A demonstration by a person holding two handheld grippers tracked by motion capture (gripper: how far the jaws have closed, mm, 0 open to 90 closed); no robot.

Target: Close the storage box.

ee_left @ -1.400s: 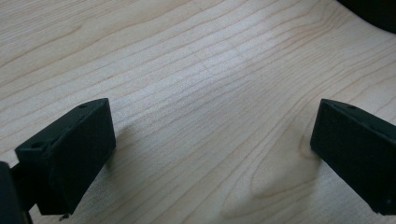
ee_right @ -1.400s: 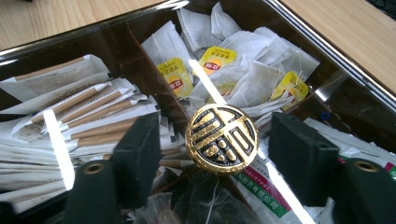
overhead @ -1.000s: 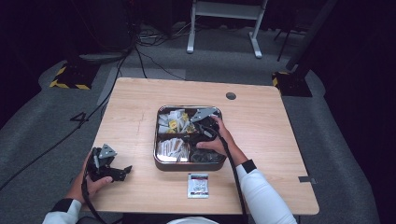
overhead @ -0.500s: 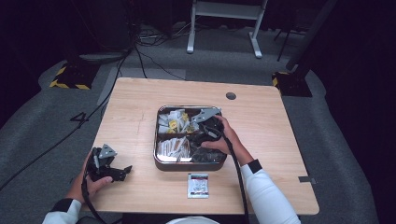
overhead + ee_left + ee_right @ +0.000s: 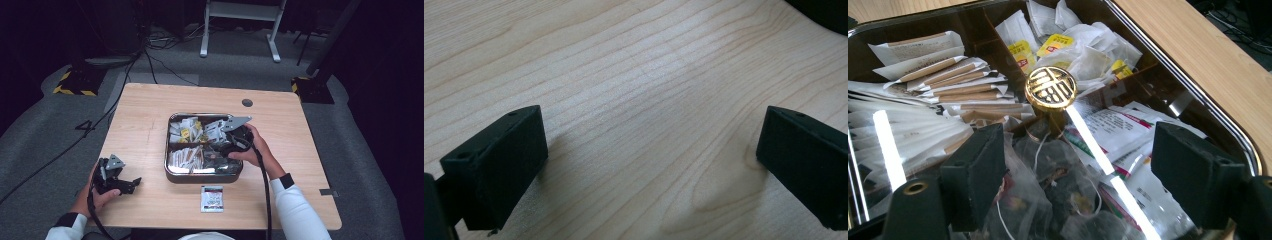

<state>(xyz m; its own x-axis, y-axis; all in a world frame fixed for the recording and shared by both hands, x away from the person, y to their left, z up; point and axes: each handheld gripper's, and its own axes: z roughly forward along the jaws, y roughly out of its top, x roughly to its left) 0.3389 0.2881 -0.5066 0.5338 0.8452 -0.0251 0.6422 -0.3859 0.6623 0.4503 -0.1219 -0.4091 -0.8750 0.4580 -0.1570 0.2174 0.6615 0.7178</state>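
Two hand-held grippers: right one (image 5: pixel 1073 170) hung open over the tray's (image 5: pixel 204 176) glass lid, gold knob (image 5: pixel 1051 88) just ahead, jaws having just narrowed around nothing. Left (image 5: pixel 649 165) rested open on the surface (image 5: pixel 150 125). Next we judged: close on knob.

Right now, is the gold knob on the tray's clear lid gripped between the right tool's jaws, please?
No: in the right gripper view the gold knob stands beyond the right tool, whose jaws stand open and apart from it.

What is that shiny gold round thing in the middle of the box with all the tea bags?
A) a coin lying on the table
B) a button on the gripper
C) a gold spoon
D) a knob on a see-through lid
D: the gold knob stands on a clear lid that glints with streaks of light, with tea bags beneath it.
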